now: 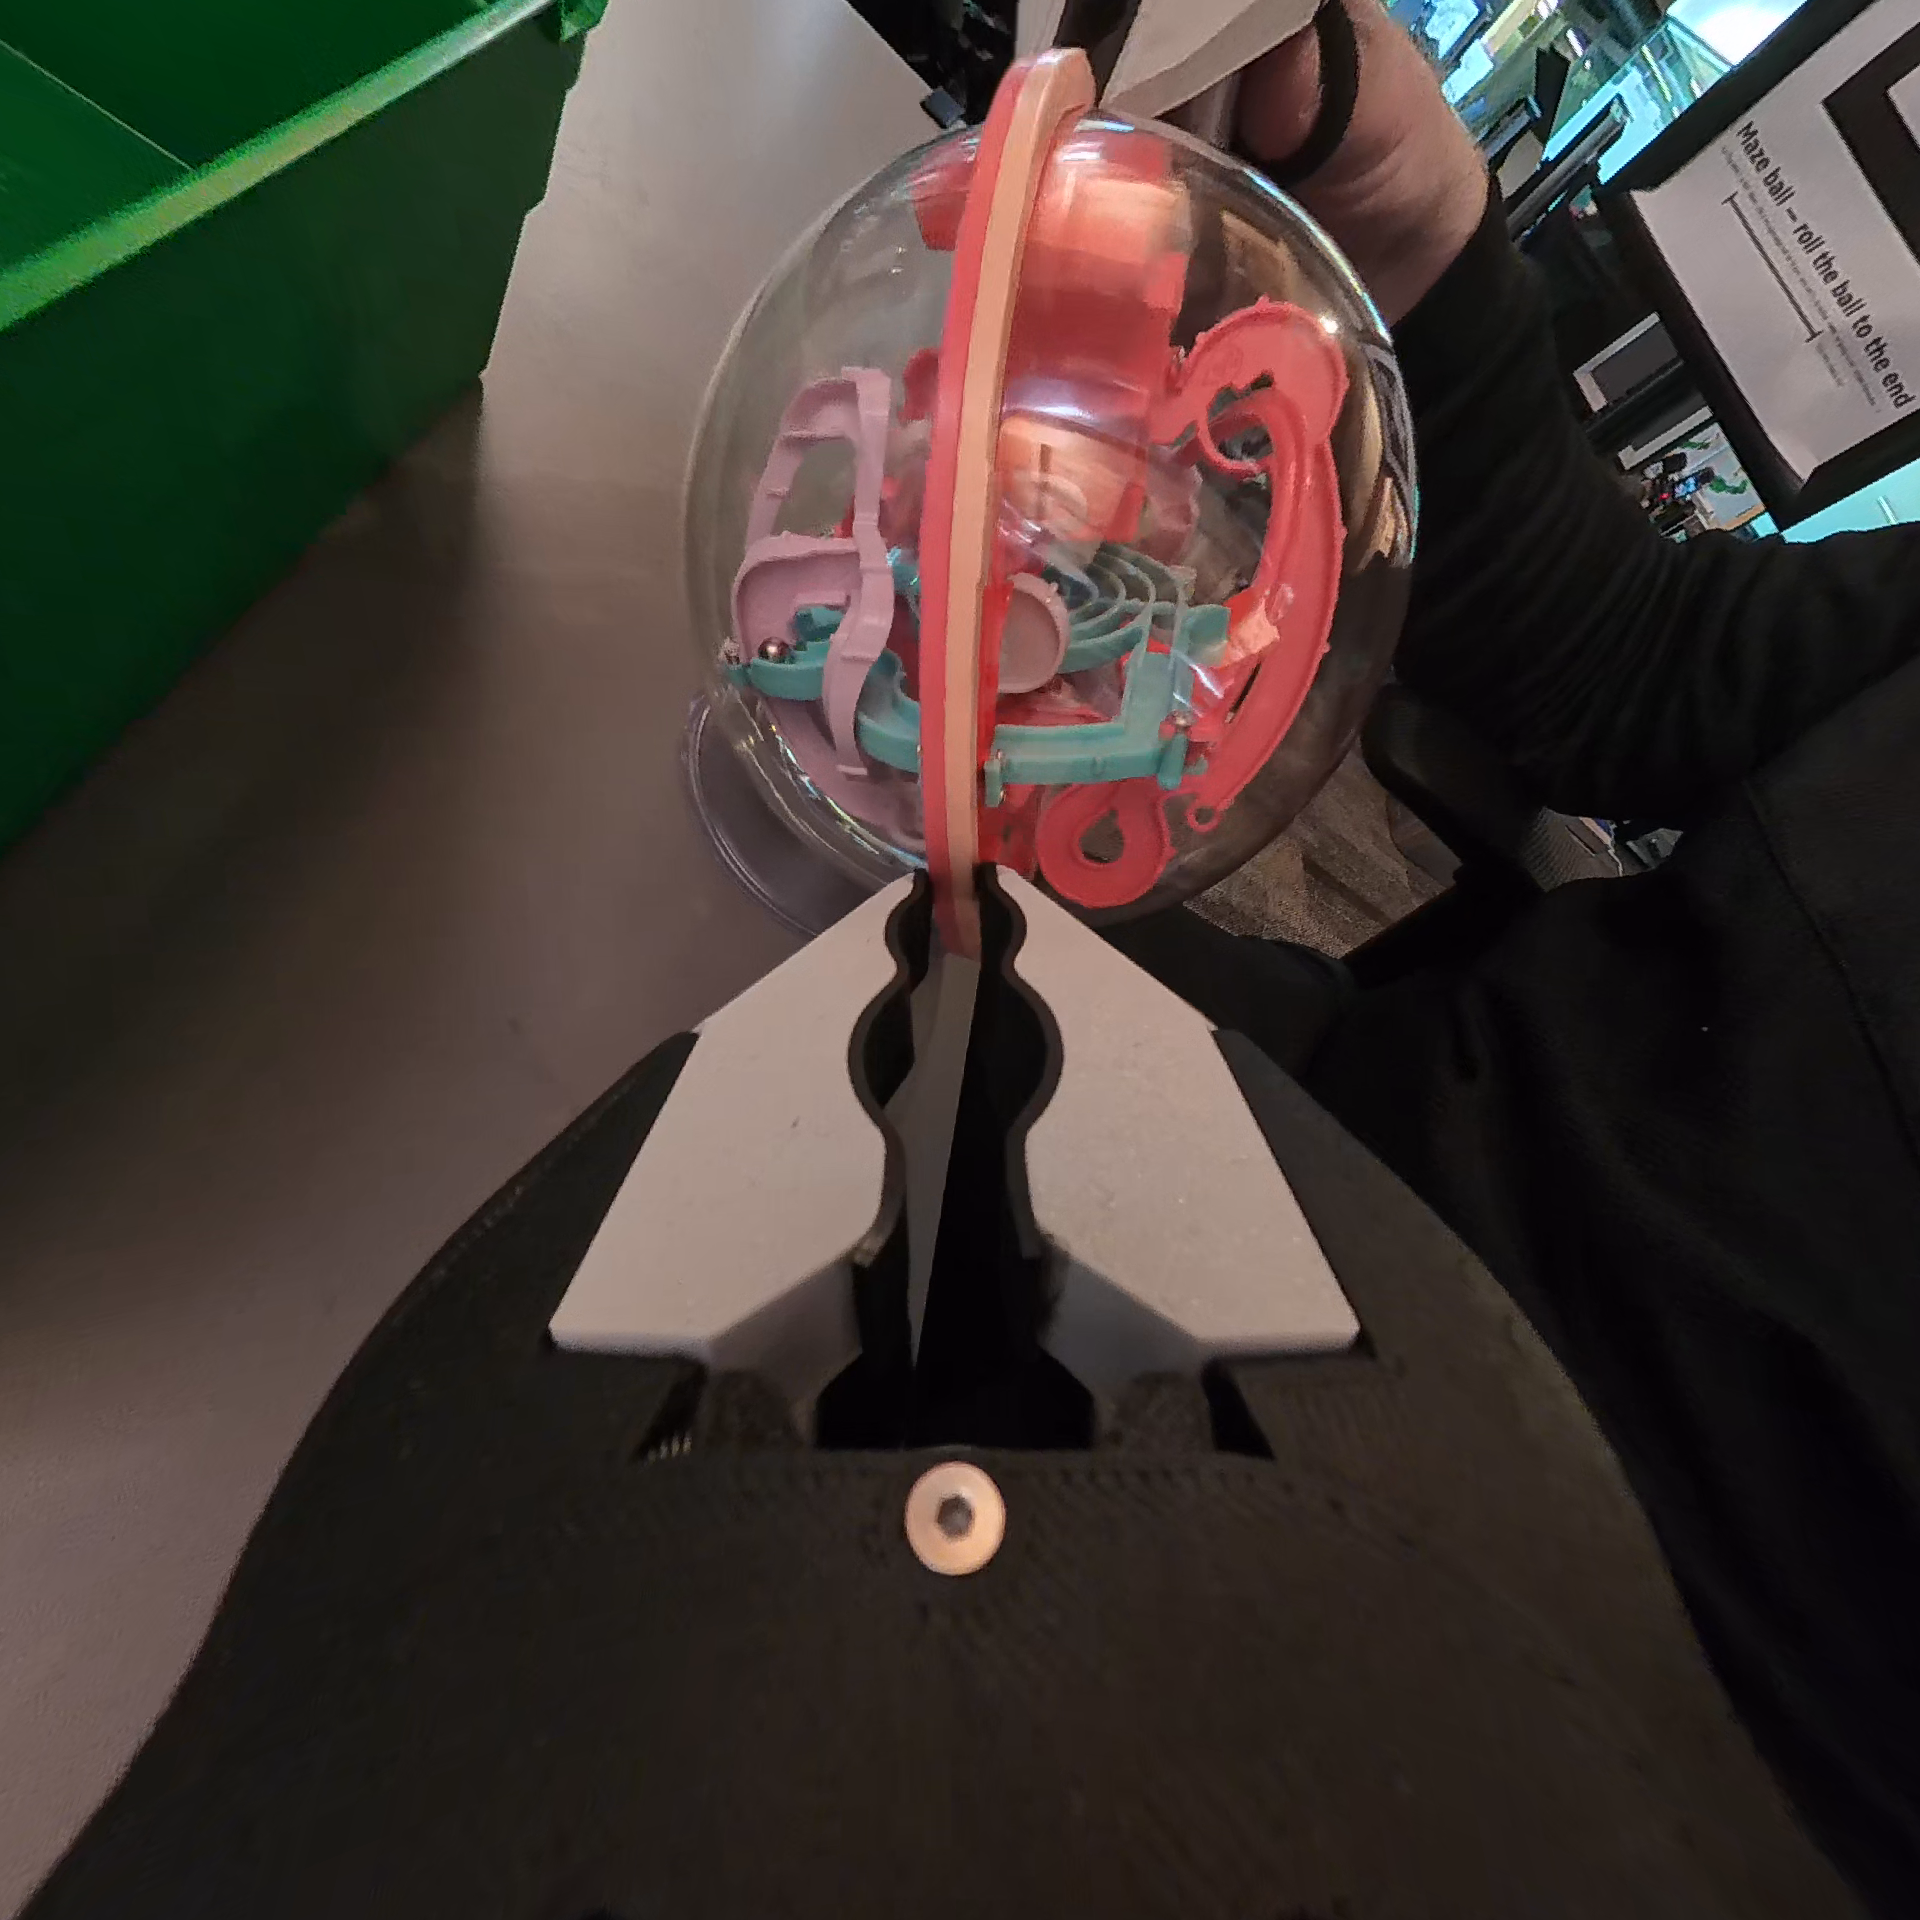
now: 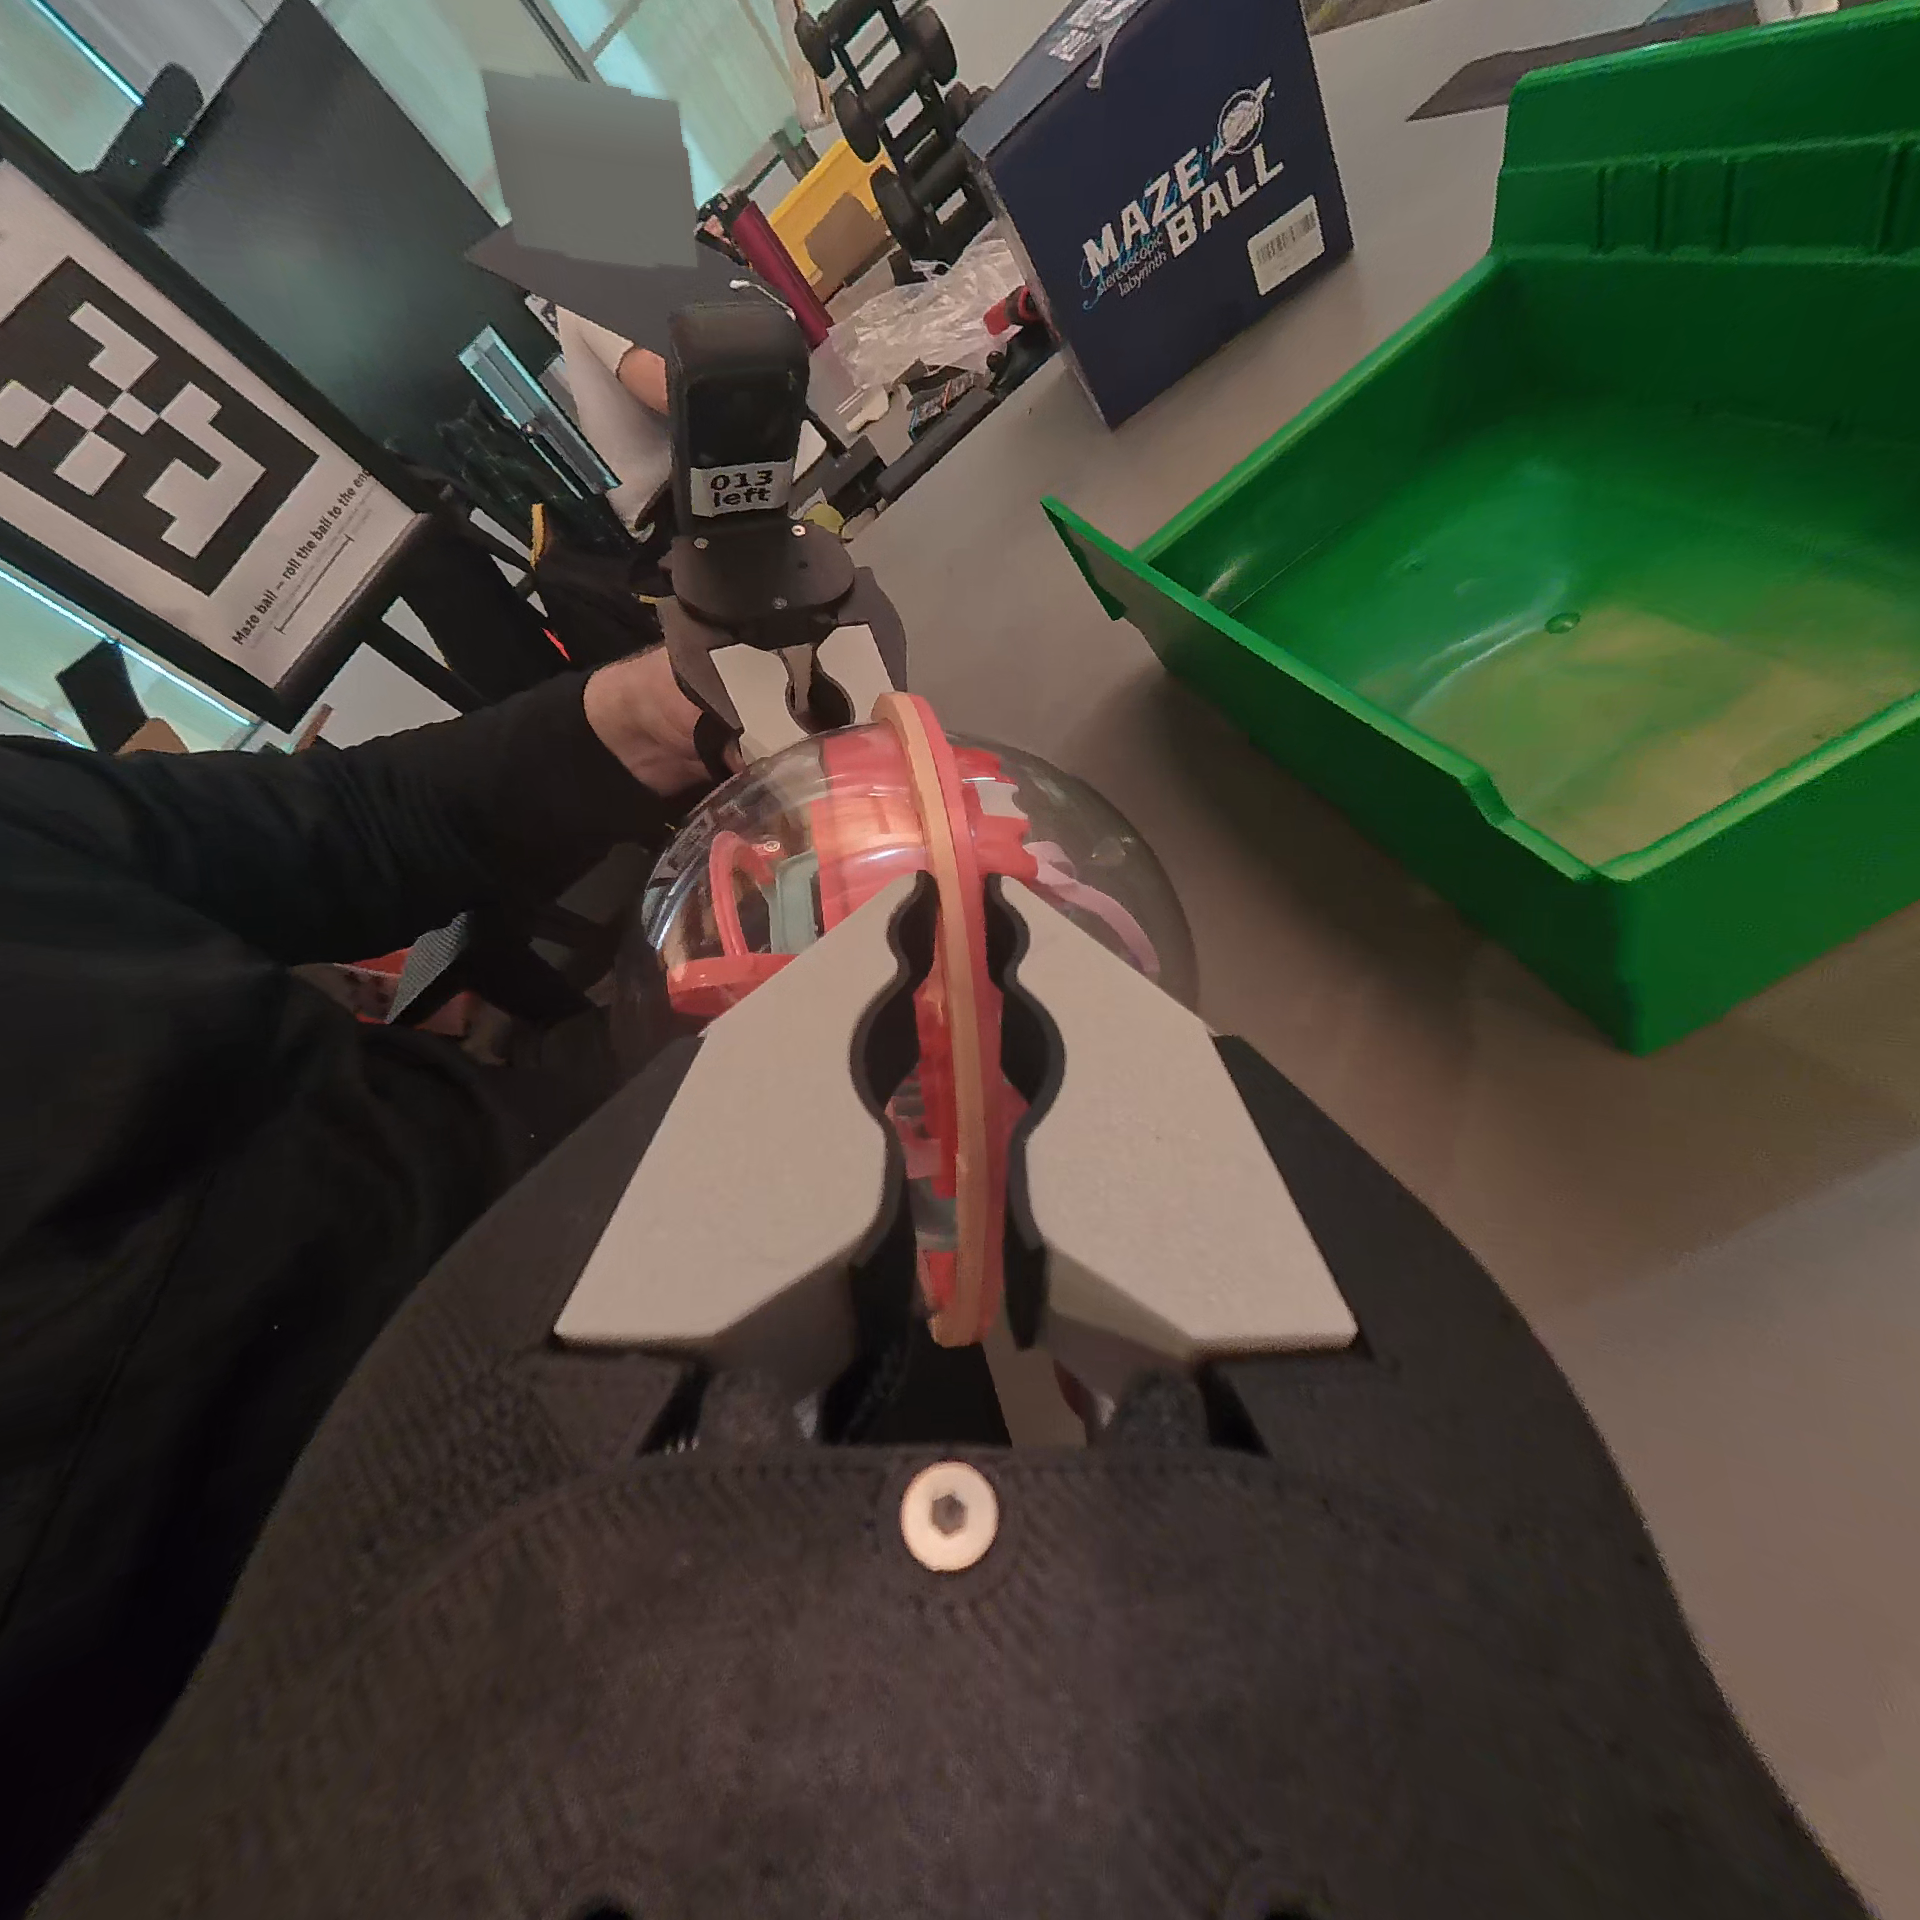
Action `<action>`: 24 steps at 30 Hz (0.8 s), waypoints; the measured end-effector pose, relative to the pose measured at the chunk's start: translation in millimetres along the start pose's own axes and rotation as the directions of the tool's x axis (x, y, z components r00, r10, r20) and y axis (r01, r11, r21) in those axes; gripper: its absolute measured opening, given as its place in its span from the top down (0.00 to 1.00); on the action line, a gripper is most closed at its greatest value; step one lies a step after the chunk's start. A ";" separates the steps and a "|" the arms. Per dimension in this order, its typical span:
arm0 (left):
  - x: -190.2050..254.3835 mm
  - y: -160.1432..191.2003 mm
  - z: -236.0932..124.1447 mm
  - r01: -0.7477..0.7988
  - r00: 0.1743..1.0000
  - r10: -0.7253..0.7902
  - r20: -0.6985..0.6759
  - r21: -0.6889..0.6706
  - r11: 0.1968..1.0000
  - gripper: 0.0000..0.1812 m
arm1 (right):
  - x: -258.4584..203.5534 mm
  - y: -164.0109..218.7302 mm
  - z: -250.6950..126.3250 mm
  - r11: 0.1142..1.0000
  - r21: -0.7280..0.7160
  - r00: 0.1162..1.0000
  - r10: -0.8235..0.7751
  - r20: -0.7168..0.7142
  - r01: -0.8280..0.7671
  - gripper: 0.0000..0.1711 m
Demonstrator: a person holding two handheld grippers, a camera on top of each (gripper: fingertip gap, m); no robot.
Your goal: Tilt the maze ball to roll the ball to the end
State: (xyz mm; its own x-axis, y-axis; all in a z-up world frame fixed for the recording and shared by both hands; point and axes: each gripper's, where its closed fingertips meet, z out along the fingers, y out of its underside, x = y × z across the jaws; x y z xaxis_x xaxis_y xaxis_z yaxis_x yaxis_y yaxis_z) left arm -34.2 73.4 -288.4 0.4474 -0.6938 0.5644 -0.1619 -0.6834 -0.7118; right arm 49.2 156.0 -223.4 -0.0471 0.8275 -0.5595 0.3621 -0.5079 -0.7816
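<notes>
1. the maze ball (image 1: 1049, 520) is a clear globe with pink, lilac and teal tracks inside and a pink and cream rim around its middle; it is held up above the grey desk (image 1: 312, 831), off the surface.
2. the left gripper (image 1: 958, 883) has its jaws pressed onto the near edge of that rim, pinching it.
3. the right gripper (image 2: 958, 883) has the rim running between its jaws from the opposite side, and they are closed in on it.
4. a small steel ball (image 1: 772, 651) sits on a teal track low on the lilac side of the globe.
5. a clear round stand (image 1: 727, 821) lies on the desk just under the globe.
6. a green bin (image 2: 1558, 582) sits on the desk near the globe, with a dark blue box (image 2: 1174, 218) beyond it toward the far edge.
7. a hand (image 2: 644, 727) in a black sleeve grips the left gripper's handle.
</notes>
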 end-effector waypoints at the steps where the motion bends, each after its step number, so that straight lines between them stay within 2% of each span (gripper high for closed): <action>1: -0.2 -0.2 0.0 0.001 1.000 -0.001 0.000 0.000 1.000 0.97 | 0.3 0.1 -0.1 1.000 0.003 1.000 0.004 0.004 -0.004 0.96; 24: -7.3 -12.7 -2.2 0.062 0.998 -0.061 -0.026 0.044 0.997 0.96 | 21.0 10.9 -6.5 0.995 0.002 0.994 0.098 -0.050 -0.098 0.96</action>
State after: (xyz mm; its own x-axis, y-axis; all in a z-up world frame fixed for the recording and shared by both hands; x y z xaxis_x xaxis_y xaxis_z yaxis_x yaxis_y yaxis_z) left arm -37.3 86.6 -282.6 0.4332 -0.6566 0.6174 -0.0945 -0.7143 -0.6934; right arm 58.3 169.4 -241.9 0.0349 0.7845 -0.6192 0.3631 -0.5871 -0.7235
